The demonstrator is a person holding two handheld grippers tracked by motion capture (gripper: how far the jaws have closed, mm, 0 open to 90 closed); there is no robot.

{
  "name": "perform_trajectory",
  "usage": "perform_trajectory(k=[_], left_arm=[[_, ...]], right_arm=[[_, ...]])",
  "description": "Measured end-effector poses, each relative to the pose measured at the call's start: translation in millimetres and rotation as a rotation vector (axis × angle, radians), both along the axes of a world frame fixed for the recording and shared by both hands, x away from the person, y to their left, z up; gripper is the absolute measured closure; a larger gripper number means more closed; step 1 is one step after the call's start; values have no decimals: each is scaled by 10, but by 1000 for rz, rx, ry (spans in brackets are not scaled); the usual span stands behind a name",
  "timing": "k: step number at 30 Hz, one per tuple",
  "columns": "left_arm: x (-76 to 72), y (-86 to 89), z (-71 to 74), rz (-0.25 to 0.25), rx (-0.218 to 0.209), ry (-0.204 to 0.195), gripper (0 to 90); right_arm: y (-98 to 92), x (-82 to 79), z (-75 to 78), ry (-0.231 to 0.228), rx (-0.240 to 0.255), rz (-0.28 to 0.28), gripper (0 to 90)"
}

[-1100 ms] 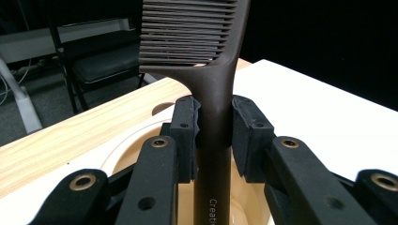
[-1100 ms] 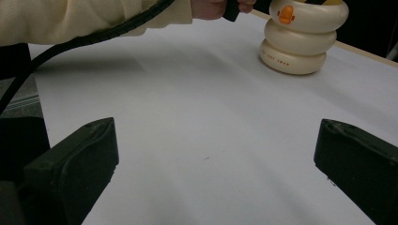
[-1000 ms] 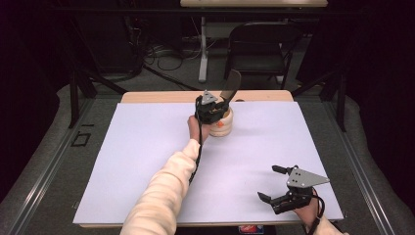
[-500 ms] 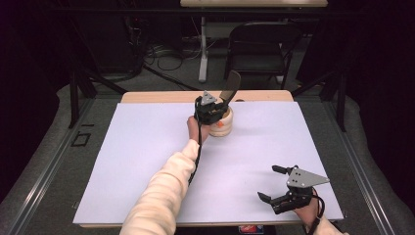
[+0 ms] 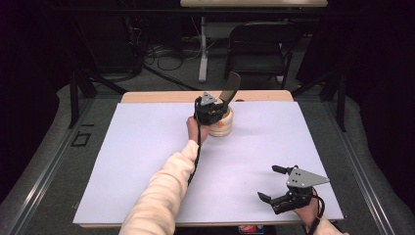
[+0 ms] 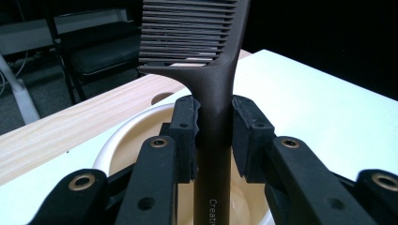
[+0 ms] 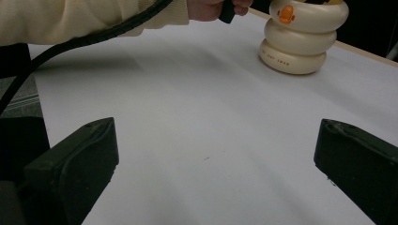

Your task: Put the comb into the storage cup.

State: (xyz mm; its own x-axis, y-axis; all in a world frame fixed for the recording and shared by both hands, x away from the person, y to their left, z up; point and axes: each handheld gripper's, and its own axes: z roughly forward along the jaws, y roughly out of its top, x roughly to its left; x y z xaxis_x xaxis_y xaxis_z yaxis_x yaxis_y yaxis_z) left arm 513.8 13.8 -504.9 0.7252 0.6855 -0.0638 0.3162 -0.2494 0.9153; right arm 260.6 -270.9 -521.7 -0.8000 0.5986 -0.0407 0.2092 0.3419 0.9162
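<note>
The left gripper clamps a dark comb between its jaws, directly above the cream holder. The right gripper rests wide open, empty.

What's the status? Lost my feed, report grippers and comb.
Left gripper shut on comb, over cream holder. Right gripper open, idle on white table. Nothing in the way.

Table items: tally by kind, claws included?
Comb: 1, clamped in the left claw
Cream ringed holder: 1
Claws: 2, the right claw open
White sheet: 1
Total: 5
</note>
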Motion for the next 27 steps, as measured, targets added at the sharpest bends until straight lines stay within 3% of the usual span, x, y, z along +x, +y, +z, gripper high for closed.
perform_trajectory(k=[15, 20, 27], left_arm=[[-4, -11, 4, -11, 19, 4, 708], [-20, 3, 21, -21, 3, 0, 649], [-19, 41, 17, -30, 16, 21, 545]], right_arm=[[-1, 0, 1, -1, -1, 1, 0], [-3, -1, 1, 0, -1, 0, 0], [1, 0, 1, -1, -2, -1, 0]])
